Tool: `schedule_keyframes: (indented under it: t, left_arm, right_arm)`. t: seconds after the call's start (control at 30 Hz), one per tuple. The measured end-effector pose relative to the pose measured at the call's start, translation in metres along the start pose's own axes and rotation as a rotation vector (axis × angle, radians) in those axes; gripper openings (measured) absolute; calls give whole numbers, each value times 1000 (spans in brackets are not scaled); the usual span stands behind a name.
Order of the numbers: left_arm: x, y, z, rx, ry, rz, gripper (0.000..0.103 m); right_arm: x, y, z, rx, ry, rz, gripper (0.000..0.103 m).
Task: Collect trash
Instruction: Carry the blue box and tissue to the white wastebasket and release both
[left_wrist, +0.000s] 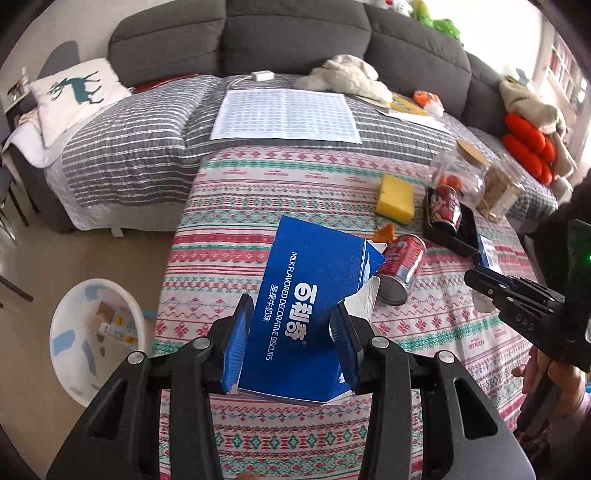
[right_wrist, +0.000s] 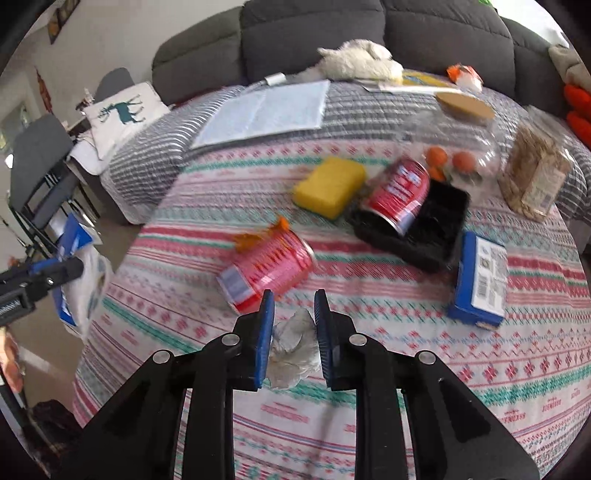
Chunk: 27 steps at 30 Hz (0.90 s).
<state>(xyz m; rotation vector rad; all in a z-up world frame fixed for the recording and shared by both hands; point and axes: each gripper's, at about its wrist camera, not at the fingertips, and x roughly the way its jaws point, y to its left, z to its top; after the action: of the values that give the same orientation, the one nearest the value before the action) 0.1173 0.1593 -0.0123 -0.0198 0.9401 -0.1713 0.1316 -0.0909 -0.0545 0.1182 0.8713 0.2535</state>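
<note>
Fingers (right_wrist: 334, 332) on crumpled tissue (right_wrist: 293, 349) — right view only

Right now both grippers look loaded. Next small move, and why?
Probably swing the left gripper, shut on the blue biscuit box, left over the white bin on the floor and release. The right gripper already pinches the crumpled tissue and can follow.

biscuit box (left_wrist: 303, 295): blue, white lettering | cans (right_wrist: 269, 264): red | sponge (right_wrist: 328, 186): yellow | tablecloth (right_wrist: 406, 369): white, pink-green bands | sofa (left_wrist: 295, 33): dark grey | tray (right_wrist: 439, 229): black
</note>
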Motion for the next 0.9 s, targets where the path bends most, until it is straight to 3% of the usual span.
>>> schedule_keyframes:
  t: [0.6, 0.9]
  left_arm:
    - [-32, 98, -9, -231, -64, 59, 42]
    - [-54, 179, -23, -420, -103, 181, 42]
  right_arm:
    - [1, 124, 33, -110, -123, 178, 22]
    - [33, 210, 36, -111, -99, 320, 21]
